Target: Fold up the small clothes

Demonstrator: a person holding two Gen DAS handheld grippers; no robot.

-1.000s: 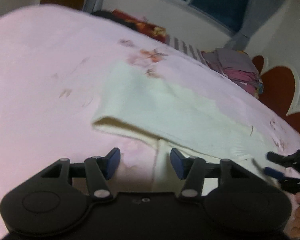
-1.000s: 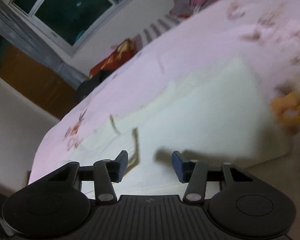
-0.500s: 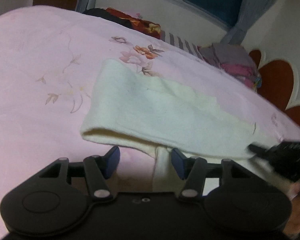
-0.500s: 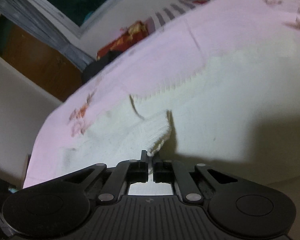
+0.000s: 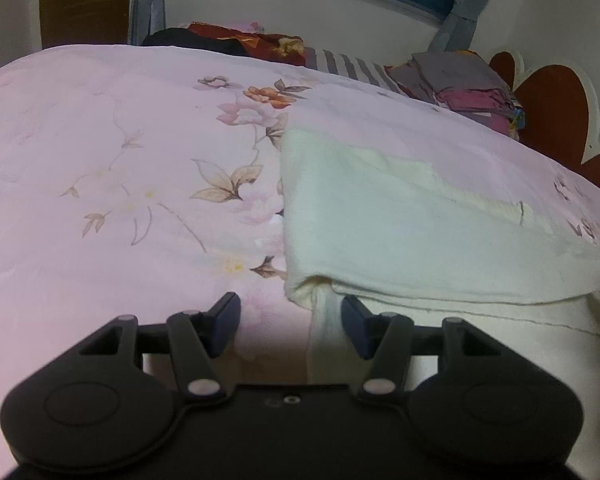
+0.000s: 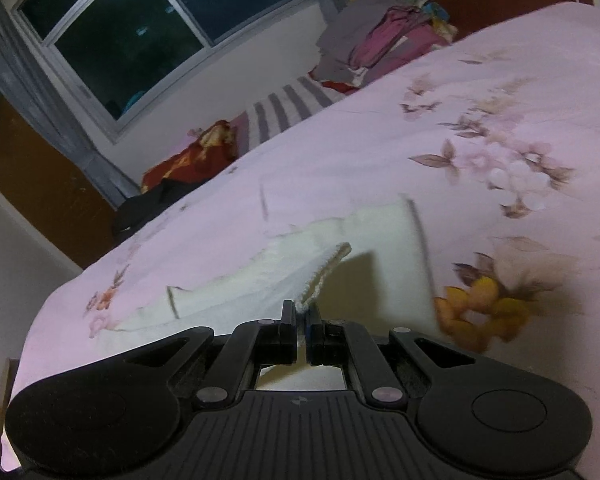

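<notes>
A small cream knit garment [image 5: 400, 232] lies on the pink flowered bedspread [image 5: 120, 160], folded over itself, its doubled edge puffed open at the near left corner. One ribbed hem corner [image 6: 320, 276] is lifted clear of the rest, pinched up off the bed, the cloth sloping away behind it.

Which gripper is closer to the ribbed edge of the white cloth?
Right. The right gripper is shut on the white cloth's ribbed edge, pinching it. The left gripper is open at the cloth's folded corner, away from that edge.
</notes>
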